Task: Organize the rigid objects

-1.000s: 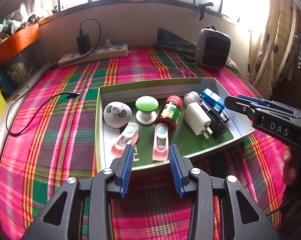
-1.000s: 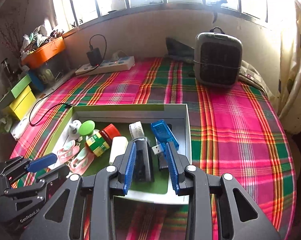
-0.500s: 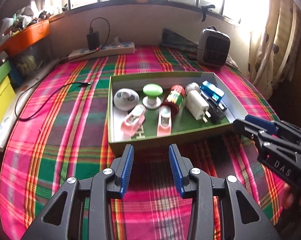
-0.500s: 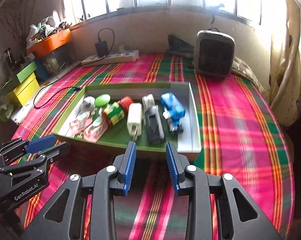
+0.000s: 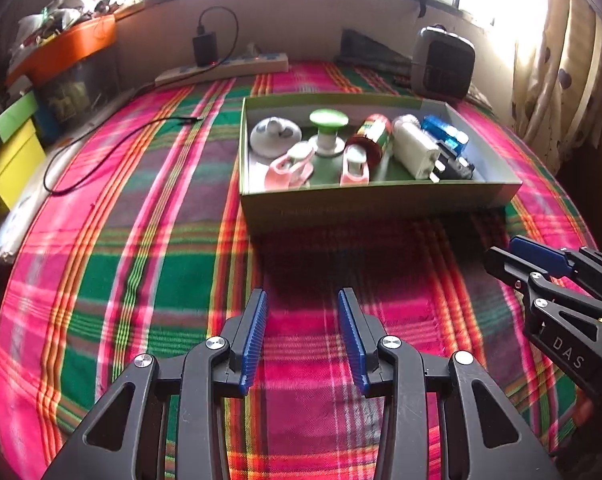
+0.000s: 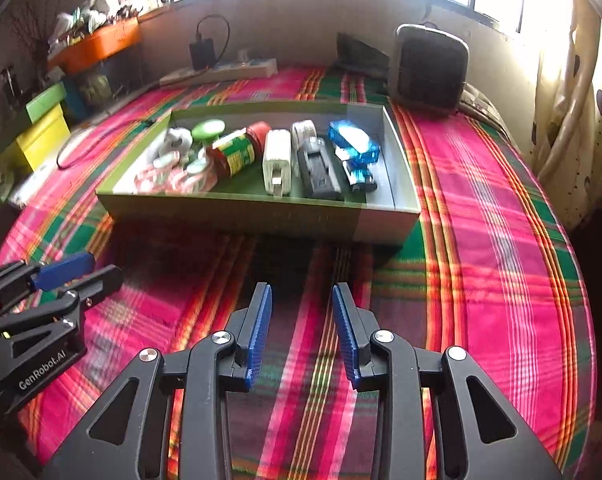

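A shallow green box (image 5: 377,200) (image 6: 237,210) sits on the plaid cloth and holds a row of small things: a white round piece (image 5: 276,136), a green-topped knob (image 5: 328,119), two pink clips (image 5: 289,168), a red-capped bottle (image 5: 372,138) (image 6: 237,152), a white plug (image 5: 415,151) (image 6: 277,158), a black block (image 6: 319,172) and a blue clear piece (image 5: 445,134) (image 6: 353,142). My left gripper (image 5: 301,296) hovers open over bare cloth in front of the box, nothing between its blue pads. My right gripper (image 6: 301,290) (image 5: 509,256) is also open and empty, nearer than the box.
A grey heater (image 6: 431,70) stands behind the box at the right. A power strip (image 5: 225,72) with a black charger lies by the wall, and a black cable (image 5: 101,148) trails across the cloth. Yellow and green boxes (image 5: 9,152) and an orange bin (image 5: 69,44) line the left. A curtain (image 6: 573,80) hangs at right.
Both grippers have drawn back from over the box toward the near side of the cloth and sunk a little. The box and its contents look farther off; jaw gaps are the same.
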